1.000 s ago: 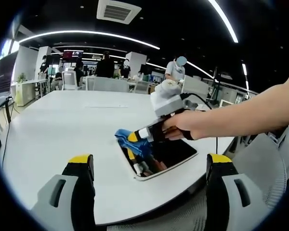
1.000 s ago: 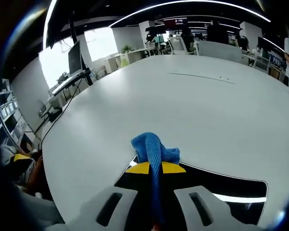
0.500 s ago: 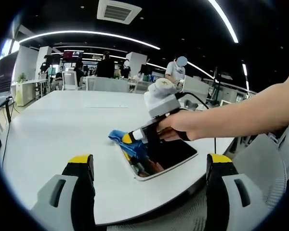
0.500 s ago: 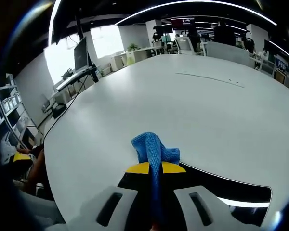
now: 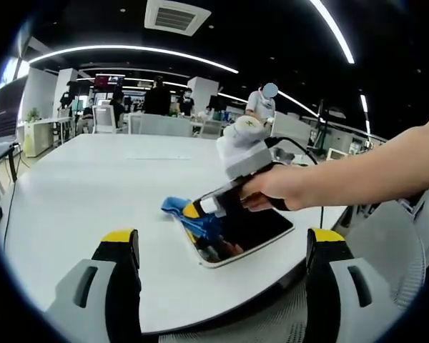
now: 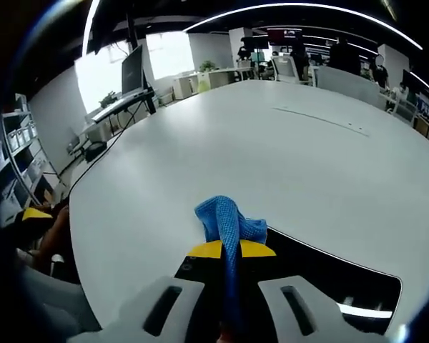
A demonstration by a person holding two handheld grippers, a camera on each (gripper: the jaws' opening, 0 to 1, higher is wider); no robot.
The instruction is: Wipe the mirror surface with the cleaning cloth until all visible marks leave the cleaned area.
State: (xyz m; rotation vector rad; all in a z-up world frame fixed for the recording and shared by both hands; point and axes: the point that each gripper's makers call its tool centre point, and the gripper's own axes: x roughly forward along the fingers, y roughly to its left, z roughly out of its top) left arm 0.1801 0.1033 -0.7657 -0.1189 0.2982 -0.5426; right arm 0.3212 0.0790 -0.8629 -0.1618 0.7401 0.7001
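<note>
A dark rectangular mirror (image 5: 252, 230) with a white edge lies flat on the white table (image 5: 93, 179), near its front right edge. A blue cleaning cloth (image 5: 193, 216) rests on the mirror's left end, and my right gripper (image 5: 191, 211), held by a hand coming in from the right, is shut on it. In the right gripper view the cloth (image 6: 228, 225) bunches beyond the yellow fingertips (image 6: 206, 249), pressed onto the mirror (image 6: 322, 275). My left gripper (image 5: 222, 239) hovers open in front of the table edge, apart from the mirror, with nothing between its jaws.
The large white table stretches far to the left and back. A grey office chair (image 5: 400, 243) stands at the right. Desks, monitors and several people stand in the background (image 5: 157, 100). A person's hand and a yellow jaw tip show at the left edge (image 6: 36, 221).
The right gripper slid the cloth left along the mirror's left end, then drew back slightly to the right. The left gripper has held still.
</note>
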